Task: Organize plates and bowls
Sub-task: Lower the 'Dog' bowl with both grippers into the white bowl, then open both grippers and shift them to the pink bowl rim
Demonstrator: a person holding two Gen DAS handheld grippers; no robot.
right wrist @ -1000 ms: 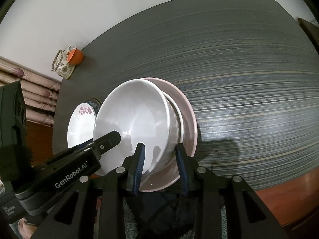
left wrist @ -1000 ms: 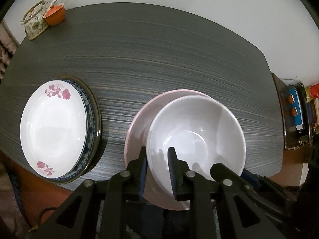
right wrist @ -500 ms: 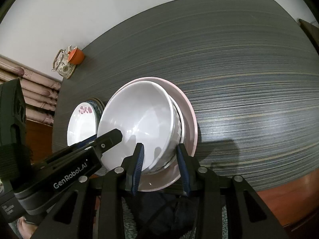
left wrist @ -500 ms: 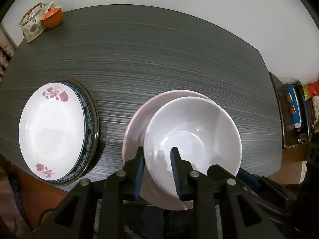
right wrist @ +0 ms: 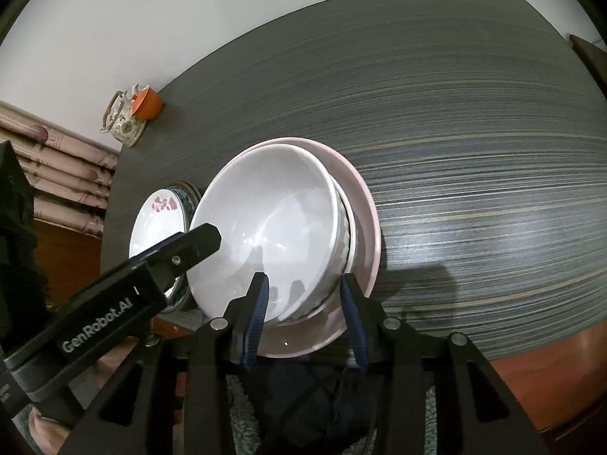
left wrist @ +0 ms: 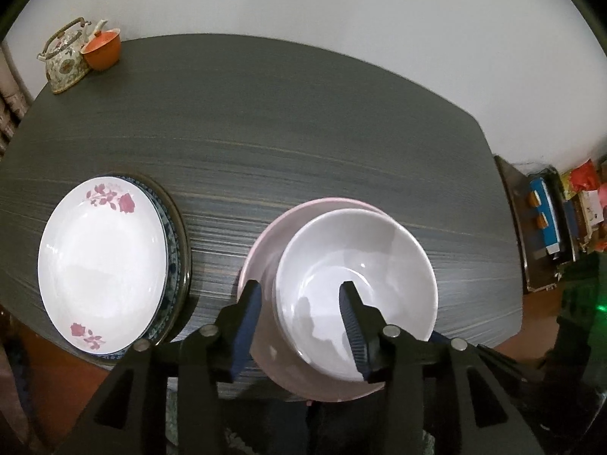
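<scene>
Grippers (left wrist: pixel 299 295) (right wrist: pixel 303 288) opening — straddling bowl (left wrist: pixel 356 288) rim.

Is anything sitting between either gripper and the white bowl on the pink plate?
Nothing visible. The white bowl sits on the pink plate, its rim between the opening jaws of the left gripper and the right gripper. The stacked floral plate lies off to one side.

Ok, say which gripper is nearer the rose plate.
Left. Both grippers straddle the rim of the white bowl, jaws opening: the left gripper on the side toward the rose plate, the right gripper on the far side.
</scene>
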